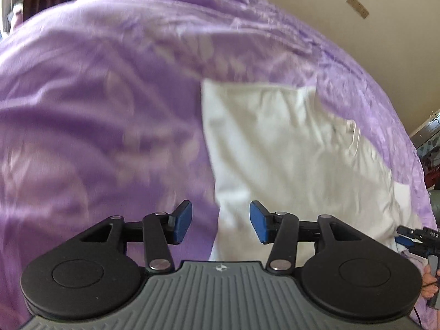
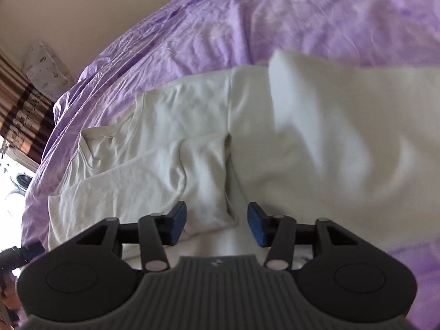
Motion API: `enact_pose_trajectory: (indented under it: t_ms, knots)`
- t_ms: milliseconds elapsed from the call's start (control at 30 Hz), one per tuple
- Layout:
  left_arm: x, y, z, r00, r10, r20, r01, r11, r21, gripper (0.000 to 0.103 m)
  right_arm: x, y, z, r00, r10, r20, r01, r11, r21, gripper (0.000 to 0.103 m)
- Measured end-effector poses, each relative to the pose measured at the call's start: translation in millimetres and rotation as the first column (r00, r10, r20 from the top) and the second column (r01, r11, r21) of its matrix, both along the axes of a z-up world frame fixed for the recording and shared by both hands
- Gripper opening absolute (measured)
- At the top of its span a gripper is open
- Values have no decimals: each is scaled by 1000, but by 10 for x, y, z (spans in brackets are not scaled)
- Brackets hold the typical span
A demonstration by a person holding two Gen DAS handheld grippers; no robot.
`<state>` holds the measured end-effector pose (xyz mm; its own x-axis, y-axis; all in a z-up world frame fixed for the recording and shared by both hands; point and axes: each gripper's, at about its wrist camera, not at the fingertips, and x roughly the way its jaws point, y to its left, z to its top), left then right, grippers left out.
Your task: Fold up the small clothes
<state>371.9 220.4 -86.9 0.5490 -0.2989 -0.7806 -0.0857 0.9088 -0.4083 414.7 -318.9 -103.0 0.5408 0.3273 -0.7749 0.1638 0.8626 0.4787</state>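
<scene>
A white T-shirt [image 2: 288, 143] lies spread on a purple bedsheet [image 2: 275, 19]. Its neckline is at the left of the right wrist view and one sleeve [image 2: 203, 181] is folded in over the body. My right gripper [image 2: 217, 227] is open and empty, just above the shirt by the folded sleeve. In the left wrist view the shirt [image 1: 288, 148] lies to the right, partly folded. My left gripper [image 1: 220, 224] is open and empty, over the shirt's left edge where it meets the sheet [image 1: 96, 110]. The other gripper's tip [image 1: 415, 235] shows at the right edge.
The purple sheet covers the bed all around the shirt. A beige wall [image 2: 68, 8] runs behind the bed. A patterned pillow [image 2: 45, 66] and striped curtain [image 2: 19, 110] stand at the left in the right wrist view. A person's fingers [image 1: 430, 283] show at the right edge.
</scene>
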Motion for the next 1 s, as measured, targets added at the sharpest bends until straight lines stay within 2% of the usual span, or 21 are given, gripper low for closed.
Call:
enact_pose_trajectory:
  t_ms: [100, 133, 167, 233, 267, 300, 367, 467, 533, 633, 700, 767, 867, 1000]
  knots:
    - [-78, 92, -141, 997, 40, -62, -44, 996, -77, 56, -42, -51, -135, 998, -56, -19, 57, 996, 75, 45]
    - [-104, 103, -170, 997, 44, -71, -50, 994, -94, 56, -54, -67, -165, 997, -77, -20, 79, 992, 98, 41]
    - [-124, 103, -186, 996, 51, -75, -59, 993, -103, 56, -61, -84, -184, 995, -98, -16, 99, 988, 120, 28]
    - [-144, 81, -181, 996, 53, -71, -60, 993, -103, 39, -77, -105, -195, 992, -126, -8, 125, 978, 166, 15]
    - [-147, 60, -174, 996, 50, -73, -58, 993, -107, 10, -86, -99, -179, 991, -133, -5, 132, 977, 169, 5]
    - [-154, 31, -149, 997, 47, -68, -54, 993, -109, 6, -90, -72, -140, 992, -128, 5, 126, 979, 158, 5]
    - [-212, -81, -15, 999, 39, -14, -39, 999, -17, 6, -107, -3, -11, 993, -111, 40, 106, 987, 122, 3]
    - [-211, -190, 40, 999, 28, -31, -24, 993, 113, 5, -152, 43, 212, 992, -88, 93, 82, 995, 63, 3]
    - [-159, -222, -32, 998, 22, -62, -13, 988, 153, 5, -126, 110, 217, 996, -55, 74, 57, 998, -27, 3]
    - [-97, -300, -109, 996, 28, -84, -11, 981, 195, 6, -76, 206, -16, 999, -35, -11, 33, 992, -123, 3]
    - [-90, -345, -69, 997, 11, -81, 8, 974, 227, 11, -93, 190, -86, 999, -44, -23, 41, 991, -129, 6]
    - [-133, -342, 15, 998, 14, -64, 4, 964, 265, 21, -113, 138, -3, 998, -64, -21, 61, 991, -117, 17]
    - [-223, -300, 176, 1000, 9, -26, -1, 954, 300, 22, -220, -17, 251, 997, -72, 19, 74, 992, -106, 19]
    - [-356, -326, 417, 999, 5, 38, -17, 940, 340, 23, -467, -427, 607, 989, -123, 76, 130, 987, -99, 29]
